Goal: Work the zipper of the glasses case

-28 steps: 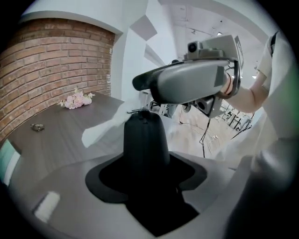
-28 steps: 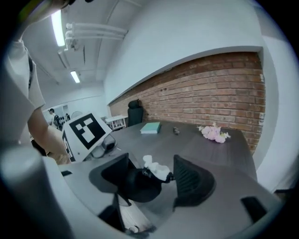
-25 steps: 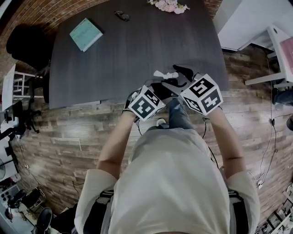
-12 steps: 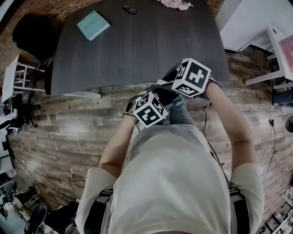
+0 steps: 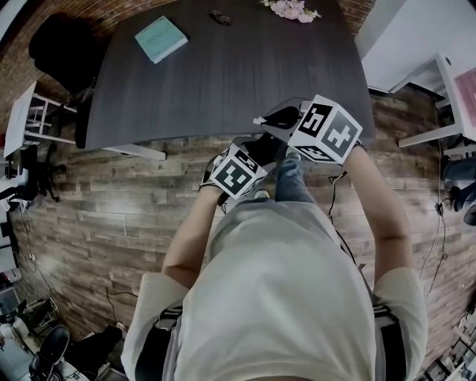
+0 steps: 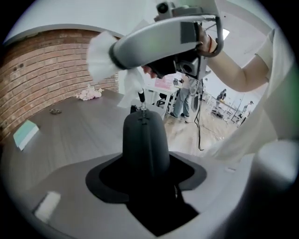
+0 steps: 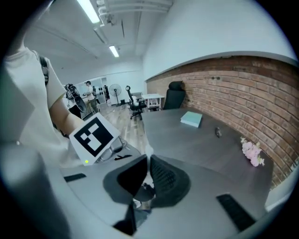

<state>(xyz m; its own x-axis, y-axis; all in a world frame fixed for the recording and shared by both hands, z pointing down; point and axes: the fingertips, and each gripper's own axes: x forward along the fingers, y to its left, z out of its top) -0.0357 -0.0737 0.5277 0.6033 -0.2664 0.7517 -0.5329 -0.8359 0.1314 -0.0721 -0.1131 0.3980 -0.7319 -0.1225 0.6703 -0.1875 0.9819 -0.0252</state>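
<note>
Glasses case is gripped upright between the fingers of the left gripper, over the worktop's near edge. Fingers of the right gripper are being closed on its zipper pull.

Teal book, pink flowers, dark table

The glasses case stands between the fingers of the left gripper, zipper pull at its far end; on the table beyond, a book lies left.
</note>
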